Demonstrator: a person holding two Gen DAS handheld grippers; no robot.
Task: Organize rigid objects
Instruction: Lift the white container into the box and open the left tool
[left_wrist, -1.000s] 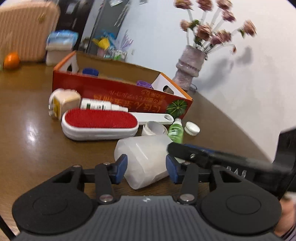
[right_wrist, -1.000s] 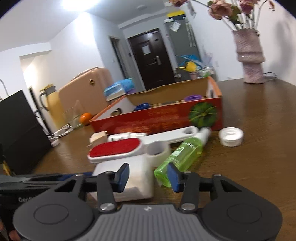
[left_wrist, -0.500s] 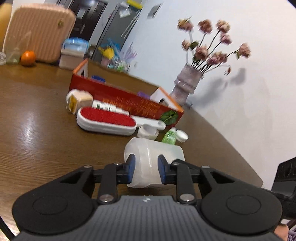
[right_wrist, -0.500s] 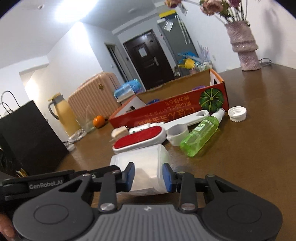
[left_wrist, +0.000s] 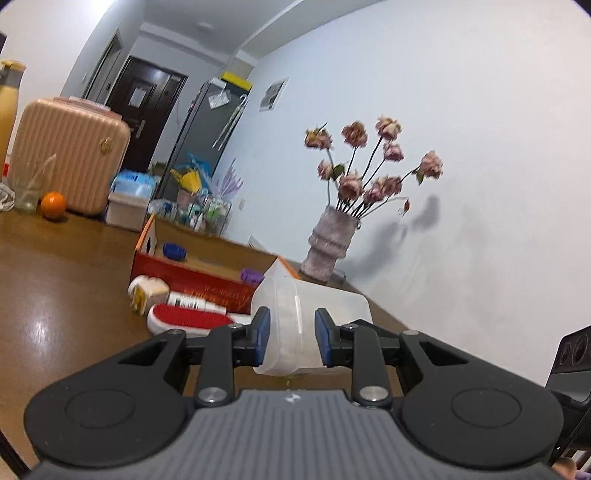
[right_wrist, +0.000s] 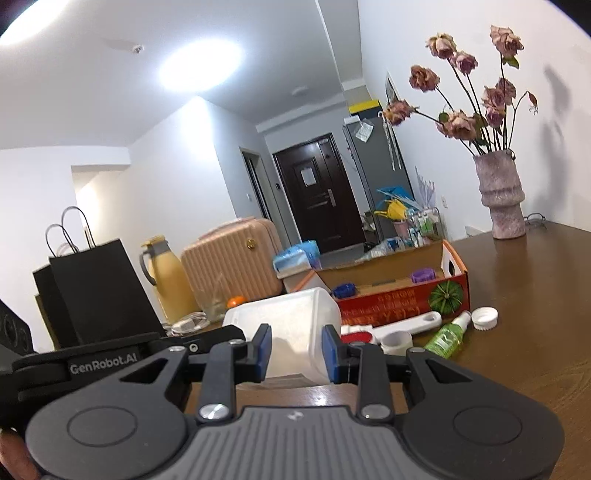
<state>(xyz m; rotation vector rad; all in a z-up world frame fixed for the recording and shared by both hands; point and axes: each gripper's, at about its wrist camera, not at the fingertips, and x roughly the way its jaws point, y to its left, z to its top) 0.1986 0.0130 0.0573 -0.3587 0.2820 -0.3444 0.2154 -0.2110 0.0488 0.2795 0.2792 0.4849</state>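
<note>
Brown wooden worktop (right_wrist: 535, 295) lies below; both our fingers (left_wrist: 263, 334) (right_wrist: 330, 349) grasp the translucent white plastic container (left_wrist: 314, 314) (right_wrist: 291, 325), and the red cardboard box (right_wrist: 399, 295) waits ahead, slightly right.

Translucent white plastic container (left_wrist: 317, 314), on its side, lifted above table.

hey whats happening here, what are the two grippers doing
Someone is tidying loose items on a wooden table into a red cardboard box. Both the left gripper and the right gripper are clamped on the same white plastic container, holding it lifted in front of the box. A red lint brush, a green spray bottle and a white cap lie on the table outside the box.
</note>
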